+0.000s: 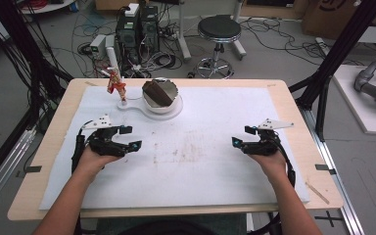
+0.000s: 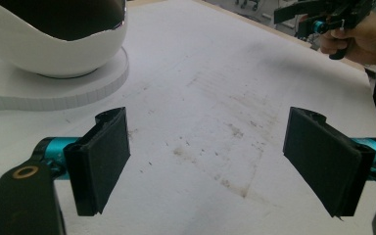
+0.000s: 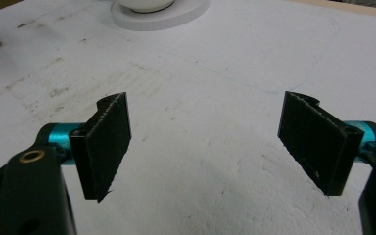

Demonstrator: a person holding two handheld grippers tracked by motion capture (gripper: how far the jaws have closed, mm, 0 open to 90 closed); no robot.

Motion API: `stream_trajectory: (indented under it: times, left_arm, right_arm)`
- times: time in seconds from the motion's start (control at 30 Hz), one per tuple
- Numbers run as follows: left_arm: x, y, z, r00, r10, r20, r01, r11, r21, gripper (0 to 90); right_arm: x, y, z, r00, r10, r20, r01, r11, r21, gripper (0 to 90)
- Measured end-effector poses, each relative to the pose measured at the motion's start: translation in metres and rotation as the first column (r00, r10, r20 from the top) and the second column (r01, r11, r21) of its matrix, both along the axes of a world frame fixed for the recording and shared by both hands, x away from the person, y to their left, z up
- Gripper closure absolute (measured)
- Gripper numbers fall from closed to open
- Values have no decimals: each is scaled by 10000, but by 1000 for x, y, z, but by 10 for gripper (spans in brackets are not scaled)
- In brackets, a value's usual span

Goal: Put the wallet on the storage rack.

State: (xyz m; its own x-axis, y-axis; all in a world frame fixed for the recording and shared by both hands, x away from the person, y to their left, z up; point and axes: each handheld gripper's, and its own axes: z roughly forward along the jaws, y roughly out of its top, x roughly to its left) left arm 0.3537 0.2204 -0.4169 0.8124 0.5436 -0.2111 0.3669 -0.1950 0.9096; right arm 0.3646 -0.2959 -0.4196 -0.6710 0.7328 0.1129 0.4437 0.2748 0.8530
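High view: I hold my left tool (image 1: 126, 137) and my right tool (image 1: 241, 136) low over the white mat (image 1: 205, 161) on the desk (image 1: 293, 112), both empty, each with its jaws spread wide apart and nothing between them. The work ahead of me sits at the far edge of the mat, left of centre: a white bowl (image 1: 160, 94) with a jagged rim, holding a dark brown piece (image 1: 155, 93) that leans inside it, the bowl standing on a flat white base (image 1: 149, 108). At the left end of that base a small red and gold figurine (image 1: 116, 84) stands upright on a thin post. From my left tool the bowl lies forward and slightly to the right, near; from my right tool it lies forward and well off to the left, so I judge my left hand (image 1: 90, 159) the nearer one for a reach. In the left gripper view the bowl (image 2: 58, 54) looms at the upper left beyond my left-hand jaw, with my right hand (image 2: 357, 41) and its tool far across the mat. In the right gripper view the base (image 3: 159, 17) shows at the top edge, well beyond the open jaws.
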Motion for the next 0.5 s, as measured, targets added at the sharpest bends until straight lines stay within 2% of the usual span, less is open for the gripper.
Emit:
stream_trajectory:
  times: [0.5]
  left_arm:
    - [1, 0, -2, 9999, 39, -167, -37, 9999, 164, 175]
  right_arm:
    - [0, 0, 0, 10000, 8, 25, -8, 10000, 18, 202]
